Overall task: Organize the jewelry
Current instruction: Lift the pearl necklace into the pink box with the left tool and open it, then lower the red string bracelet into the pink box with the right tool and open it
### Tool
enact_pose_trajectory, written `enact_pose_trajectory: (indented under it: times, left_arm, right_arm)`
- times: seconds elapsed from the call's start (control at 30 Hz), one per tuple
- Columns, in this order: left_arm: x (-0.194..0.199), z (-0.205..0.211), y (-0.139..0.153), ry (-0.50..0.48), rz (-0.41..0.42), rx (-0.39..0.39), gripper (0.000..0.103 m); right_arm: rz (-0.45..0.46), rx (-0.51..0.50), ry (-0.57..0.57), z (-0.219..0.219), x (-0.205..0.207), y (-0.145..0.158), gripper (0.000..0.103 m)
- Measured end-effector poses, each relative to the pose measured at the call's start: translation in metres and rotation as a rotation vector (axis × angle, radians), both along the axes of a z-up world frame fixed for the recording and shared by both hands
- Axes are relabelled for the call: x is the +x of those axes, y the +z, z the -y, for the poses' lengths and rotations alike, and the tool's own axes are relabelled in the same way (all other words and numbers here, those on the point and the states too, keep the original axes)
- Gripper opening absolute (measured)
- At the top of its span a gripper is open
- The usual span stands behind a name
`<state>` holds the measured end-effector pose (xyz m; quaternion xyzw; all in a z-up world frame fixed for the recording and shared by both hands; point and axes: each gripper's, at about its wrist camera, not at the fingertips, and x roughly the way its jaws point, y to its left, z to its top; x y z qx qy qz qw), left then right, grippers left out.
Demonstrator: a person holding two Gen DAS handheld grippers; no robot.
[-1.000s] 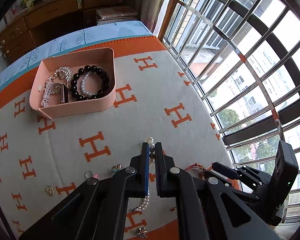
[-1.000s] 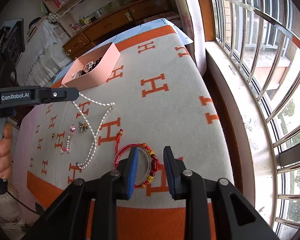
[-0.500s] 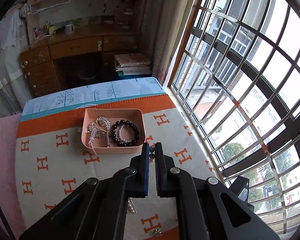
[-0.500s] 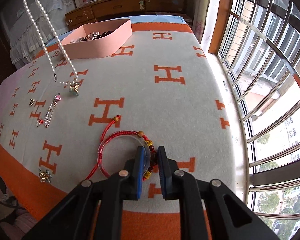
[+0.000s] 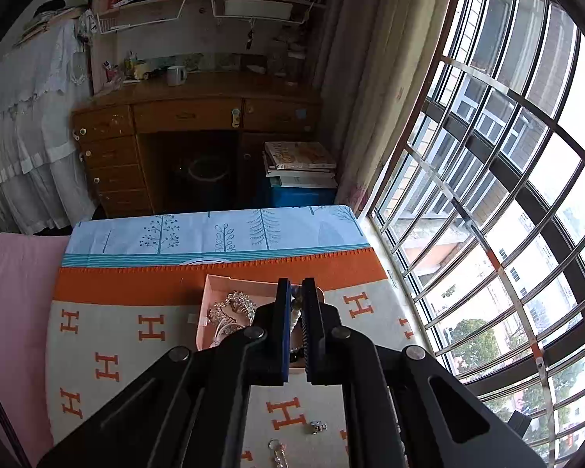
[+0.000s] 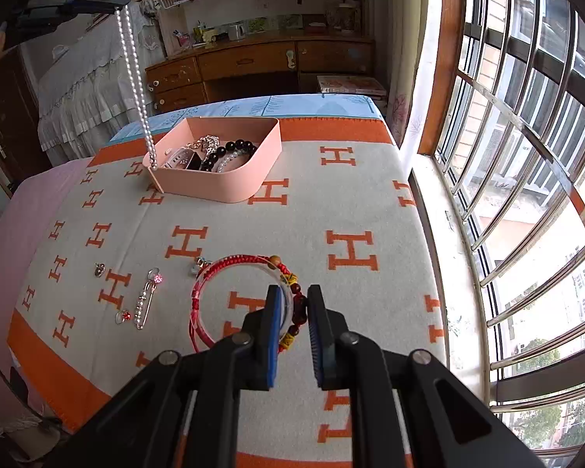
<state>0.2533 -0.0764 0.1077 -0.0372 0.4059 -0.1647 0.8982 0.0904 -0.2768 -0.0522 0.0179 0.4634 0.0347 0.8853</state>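
While both grippers are busy, these are the things to watch:

Left gripper (image 5: 296,323): its fingers are clenched on the pearl necklace (image 6: 134,66), with beads showing in the thin gap between the jaws.
Where the necklace is: it hangs straight down from the left gripper, and its bottom end dangles by the near left corner of the pink tray (image 6: 230,191). I cannot tell if it touches the tray.
Step for the necklace: I think the job now is to put it in the tray. Move the hand over the middle of the tray first, then go down slowly so the beads pile up inside and do not slide over the wall. Let go only when most of it rests inside.
Right gripper (image 6: 292,312): its jaws have just been closing, and they are nearly shut on the bracelets (image 6: 245,269), a red cord one and a clear ring with beads.
Where the bracelets are: at the gripper tips, just above the blanket (image 6: 351,202), well apart from the tray.
Step for the bracelets: carry them level to the tray and keep the squeeze firm, because the smooth ring could slip out.
What is in the tray: black beads (image 6: 234,147), a white bead bracelet and shiny silver pieces.
What is left on the blanket: a pin (image 6: 146,300) and little charms.
Writing: big orange letters "H" all over the blanket. The book spines on the shelf are too small to read.
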Motion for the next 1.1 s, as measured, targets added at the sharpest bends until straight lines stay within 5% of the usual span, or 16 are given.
enact_pose_trajectory:
  times: [0.37,0.43,0.6,0.83,1.1]
  left_arm:
    - [0.05,0.022,-0.061,-0.004,-0.075,-0.009,0.003]
    - [0.055,0.025,-0.079,-0.017,-0.103,0.013,0.012]
    - [0.052,0.021,-0.117,-0.013,-0.132,0.082,0.052]
    - [0.036,-0.002,-0.14,-0.008,-0.126,0.15,0.059]
    - [0.024,-0.042,-0.132,0.085,-0.062,0.155,0.071]
  right_arm:
    - [-0.006,0.021,0.005,-0.006,0.022,-0.005,0.013]
    - [-0.003,0.032,-0.006,-0.003,0.025,-0.005,0.013]
    - [0.015,0.038,-0.023,-0.001,0.034,0.003,0.013]
    - [0.059,0.025,-0.002,-0.015,0.053,0.022,0.013]
    - [0.072,0.032,0.016,-0.034,0.102,0.047,0.013]
